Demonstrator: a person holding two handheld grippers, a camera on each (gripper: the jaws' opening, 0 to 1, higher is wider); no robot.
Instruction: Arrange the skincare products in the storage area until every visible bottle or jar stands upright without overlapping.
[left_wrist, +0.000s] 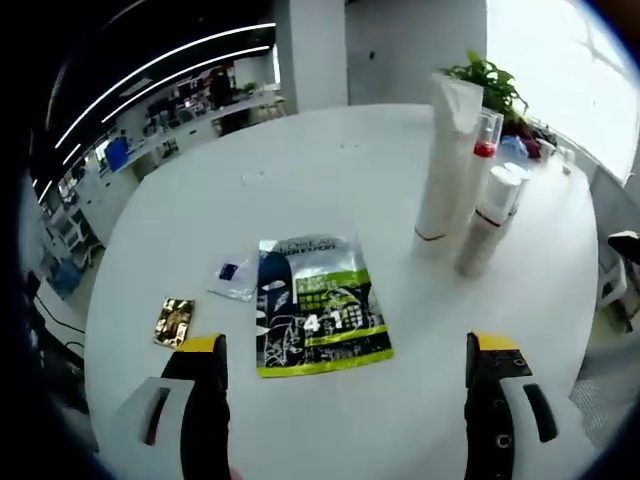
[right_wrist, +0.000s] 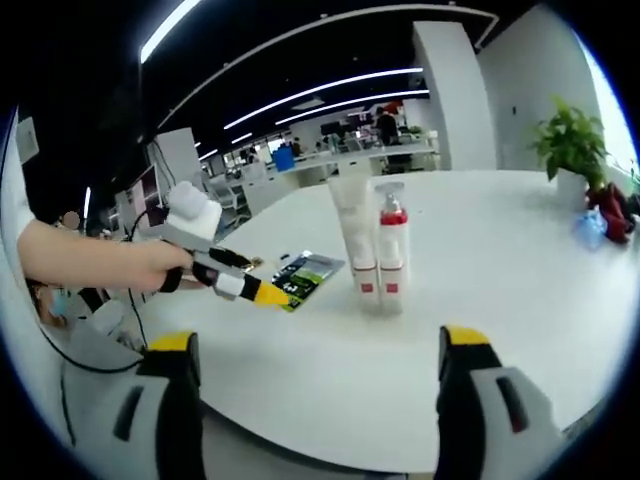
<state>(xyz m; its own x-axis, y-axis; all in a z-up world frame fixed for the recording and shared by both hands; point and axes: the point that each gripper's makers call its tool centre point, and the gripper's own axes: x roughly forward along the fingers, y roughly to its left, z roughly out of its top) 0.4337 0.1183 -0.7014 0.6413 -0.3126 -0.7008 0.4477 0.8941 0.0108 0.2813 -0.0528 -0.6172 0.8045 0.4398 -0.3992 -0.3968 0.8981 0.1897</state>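
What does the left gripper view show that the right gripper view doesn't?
Left gripper view: a small shiny gold packet and a little clear sachet. Right gripper view: a person's hand holding the left gripper. Both: the round white table, green-and-black flat sachet, tall white tube, red-collared white pump bottle and potted green plant.

Bright daylight from a window (left_wrist: 560, 60) washes out the white table (left_wrist: 330, 170); ceiling light strips (right_wrist: 330, 85) bow under fisheye distortion; shadows are faint, and both views soften toward their edges

"L'OREAL" and "4" on sachet (left_wrist: 318, 305)
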